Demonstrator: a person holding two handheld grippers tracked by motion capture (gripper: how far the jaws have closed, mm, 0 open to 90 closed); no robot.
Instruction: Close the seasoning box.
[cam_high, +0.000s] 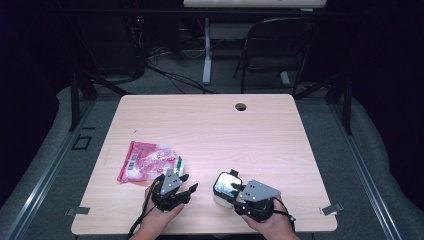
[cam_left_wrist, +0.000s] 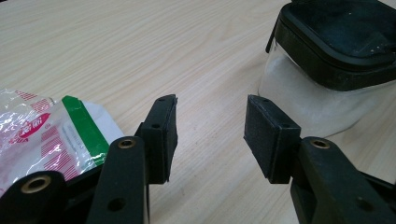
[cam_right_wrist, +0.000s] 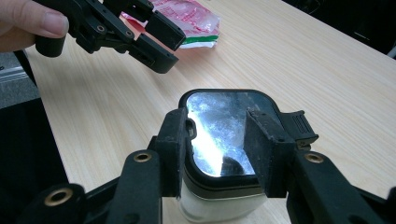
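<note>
At lower centre of the high view, the right gripper (cam_high: 234, 188) has its fingers pinching a black-lidded container (cam_high: 226, 186). The left gripper (cam_high: 186, 184), lower left, has fingers spread over bare bench (cam_high: 210, 130), beside a pink packet (cam_high: 150, 161).

your table (cam_high: 210, 130) is pale wood with fine grain. the bag (cam_high: 148, 161) beside your left gripper (cam_high: 184, 189) is clear plastic printed pink-red with a green stripe. your black right gripper (cam_right_wrist: 215, 140) flanks a clear container (cam_right_wrist: 223, 163), black-rimmed, white inside.
</note>
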